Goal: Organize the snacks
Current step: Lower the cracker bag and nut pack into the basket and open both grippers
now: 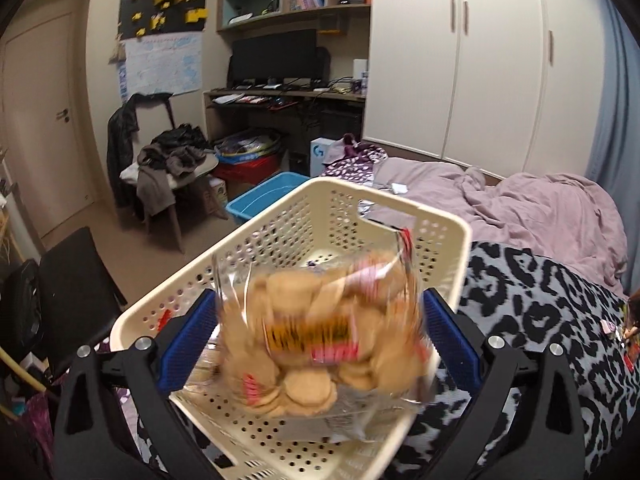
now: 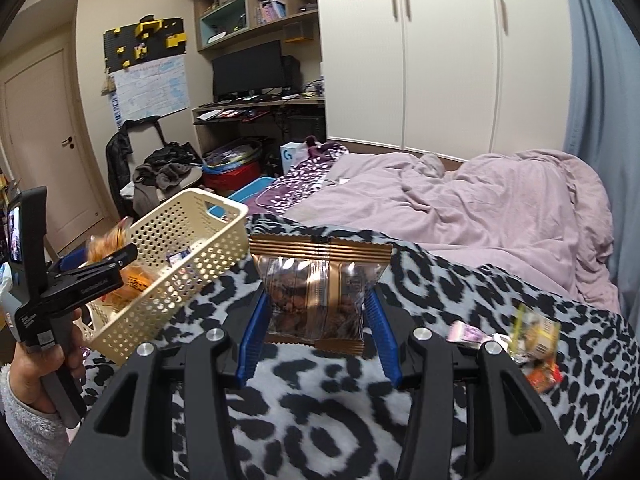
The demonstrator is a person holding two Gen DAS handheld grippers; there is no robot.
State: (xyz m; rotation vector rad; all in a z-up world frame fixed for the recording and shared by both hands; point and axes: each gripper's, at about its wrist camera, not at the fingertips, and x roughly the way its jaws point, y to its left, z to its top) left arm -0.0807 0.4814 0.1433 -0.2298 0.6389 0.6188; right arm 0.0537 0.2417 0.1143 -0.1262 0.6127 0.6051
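**Loading two snack bags into the cream basket**

Spreading across the bed, the leopard-print blanket (image 2: 304, 432) gives a soft, uneven floor. The perforated cream basket (image 1: 404, 216) rests on it, sitting at ten o'clock in the right wrist view and filling the centre of the left wrist view.

The left gripper (image 1: 316, 344) is over the basket's open top. The clear bag of round biscuits (image 1: 320, 328) sits between its blue pads, blurred; the pads appear spread to the bag's sides, and a firm clamp cannot be told.

The right gripper (image 2: 318, 328) is clamped on the brown-trimmed cookie packet (image 2: 320, 288), held upright above the blanket, well apart from the basket.

Smaller loose snack packets (image 2: 532, 340) lie at three o'clock.

Judged from this, the biscuits should go low and flat against the floor, leaving room for the packet. The basket's tall walls and handle cut-out at twelve o'clock could snag crinkly film. The right gripper's open path runs toward ten o'clock, provided the left clears first.
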